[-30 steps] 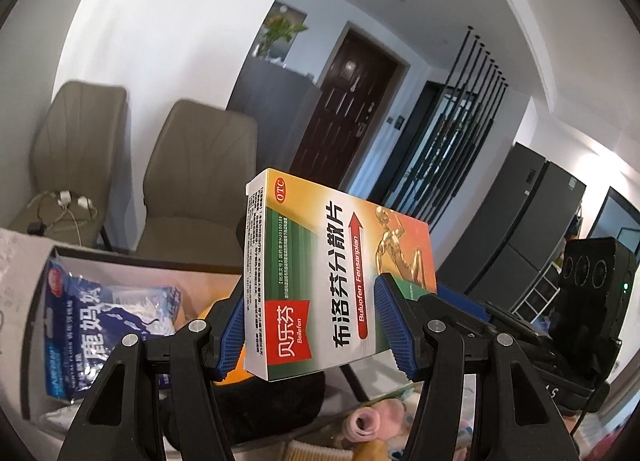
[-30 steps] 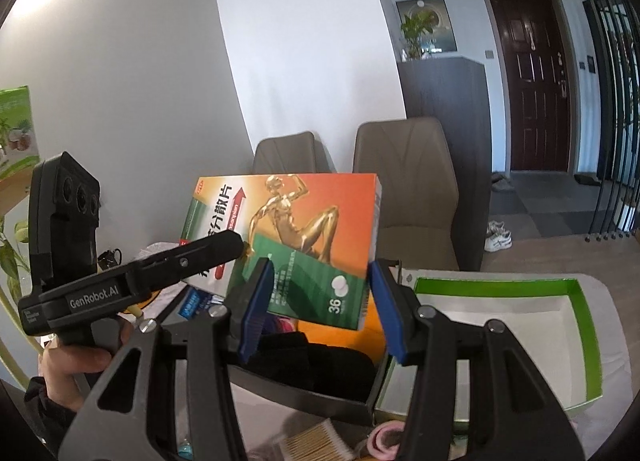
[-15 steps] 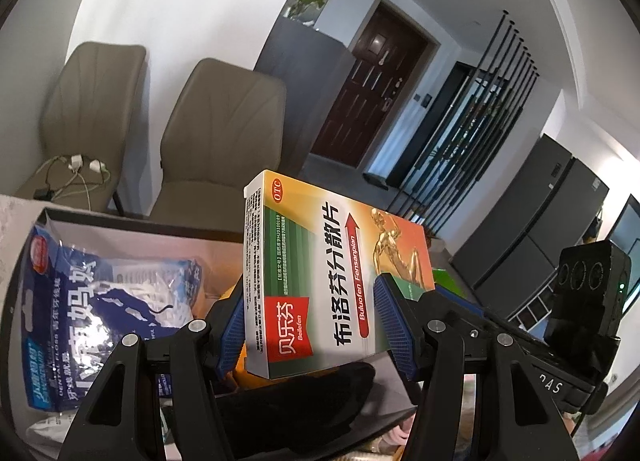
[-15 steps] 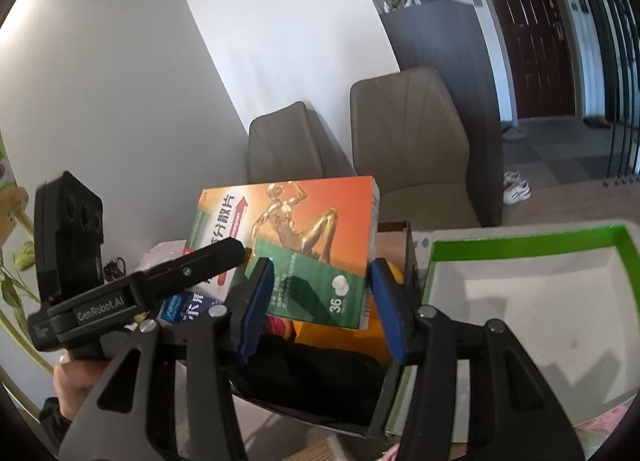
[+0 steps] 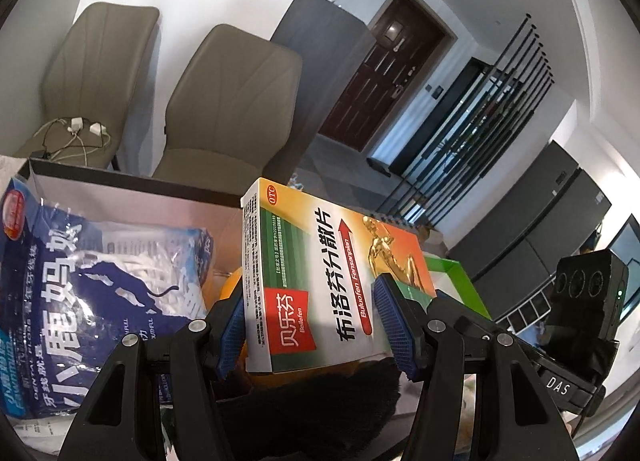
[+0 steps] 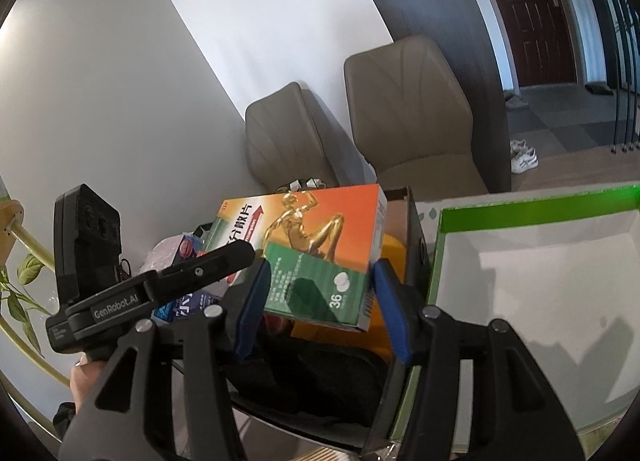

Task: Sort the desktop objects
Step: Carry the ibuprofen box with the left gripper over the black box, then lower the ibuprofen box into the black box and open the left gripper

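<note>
The medicine box (image 5: 320,285) is in the air, just above a dark-walled cardboard box (image 5: 120,185) that already has several things in it. It is an orange, green and white carton with Chinese text and a golden figure printed on its face. Both tools are at it, one on each end.

The left gripper (image 5: 310,325) has its blue pads against the two long sides of the carton near the red label, and it seems to carry the weight. The right gripper (image 6: 320,305) stands around the other end, where the number of tablets is printed. Its jaws are opening, with the carton between them. The left pad looks to touch the carton, but on the right side a narrow gap appears, so I judge that this grip is being given up.

Below the carton, in the cardboard box, lie a blue and white bag of dental floss picks (image 5: 92,293), something black and soft (image 5: 320,409) and an orange object (image 6: 384,261) that I cannot identify. Just beside this box stands a white tray with a green rim (image 6: 536,213), and it looks empty.

As for progress, some objects seem already sorted into the cardboard box. The carton is not yet put down. A few small things at the bottom edge of the views are too unclear to name, so probably more sorting is left.
</note>
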### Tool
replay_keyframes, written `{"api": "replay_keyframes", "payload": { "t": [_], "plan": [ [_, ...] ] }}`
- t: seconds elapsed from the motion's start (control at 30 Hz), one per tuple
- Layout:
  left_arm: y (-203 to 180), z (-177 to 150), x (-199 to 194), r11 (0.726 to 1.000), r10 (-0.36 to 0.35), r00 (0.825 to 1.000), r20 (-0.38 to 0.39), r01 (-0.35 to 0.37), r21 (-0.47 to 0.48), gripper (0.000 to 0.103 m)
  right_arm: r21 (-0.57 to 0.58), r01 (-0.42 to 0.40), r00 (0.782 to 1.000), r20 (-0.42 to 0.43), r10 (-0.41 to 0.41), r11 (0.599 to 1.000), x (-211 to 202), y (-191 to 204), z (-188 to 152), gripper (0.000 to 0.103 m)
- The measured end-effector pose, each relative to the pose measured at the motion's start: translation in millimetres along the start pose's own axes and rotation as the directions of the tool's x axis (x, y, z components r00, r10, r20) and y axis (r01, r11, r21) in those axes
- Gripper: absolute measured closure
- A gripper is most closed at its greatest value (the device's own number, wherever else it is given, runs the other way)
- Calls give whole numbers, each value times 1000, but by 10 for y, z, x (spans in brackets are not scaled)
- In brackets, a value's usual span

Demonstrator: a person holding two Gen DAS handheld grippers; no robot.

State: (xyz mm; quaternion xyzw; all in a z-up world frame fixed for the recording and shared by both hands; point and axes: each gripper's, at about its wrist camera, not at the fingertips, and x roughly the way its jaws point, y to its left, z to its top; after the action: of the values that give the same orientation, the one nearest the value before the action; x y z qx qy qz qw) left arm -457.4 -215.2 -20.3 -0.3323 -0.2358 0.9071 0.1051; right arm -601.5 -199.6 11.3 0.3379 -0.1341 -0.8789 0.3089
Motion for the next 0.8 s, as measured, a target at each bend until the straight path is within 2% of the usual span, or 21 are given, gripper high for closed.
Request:
{"api": "replay_keyframes", "payload": {
  "t": [0.17, 0.37, 0.43, 0.5, 0.6, 0.67, 0.77, 0.8],
  "plan": [
    [-20, -38, 119, 1000, 7, 1000, -26, -7, 4, 42, 30, 44, 999, -17, -43, 999, 33, -69, -13, 49],
    [-37, -43, 150, 1000, 28, 999, -34, -28, -5, 42, 44, 38, 999, -14, -37, 998, 71, -119, -16, 49],
    [-33, -42, 157, 999, 38, 998, -45, -38, -14, 42, 47, 25, 1000, -10, -24, 999, 72, -117, -17, 47],
    [-32, -41, 151, 999, 40, 998, -56, -41, -18, 42, 67, -14, 1000, -4, 15, 998, 59, -152, -14, 39],
    [-54, -20, 70, 995, 95, 994, -49, -96, -5, 42, 83, -24, 1000, 18, 22, 996, -23, -217, -17, 38],
    [-36, 0, 20, 994, 108, 994, -34, -108, -13, 42, 87, -28, 999, 43, 24, 996, -55, -231, -2, 38],
    [12, 26, -66, 993, 118, 993, -3, -118, -26, 42, 69, -39, 997, 64, 35, 997, -102, -186, 19, 42],
    [21, 27, -99, 992, 120, 993, 8, -120, -25, 42, 59, -44, 997, 65, 41, 997, -108, -163, 20, 49]
  ]
}}
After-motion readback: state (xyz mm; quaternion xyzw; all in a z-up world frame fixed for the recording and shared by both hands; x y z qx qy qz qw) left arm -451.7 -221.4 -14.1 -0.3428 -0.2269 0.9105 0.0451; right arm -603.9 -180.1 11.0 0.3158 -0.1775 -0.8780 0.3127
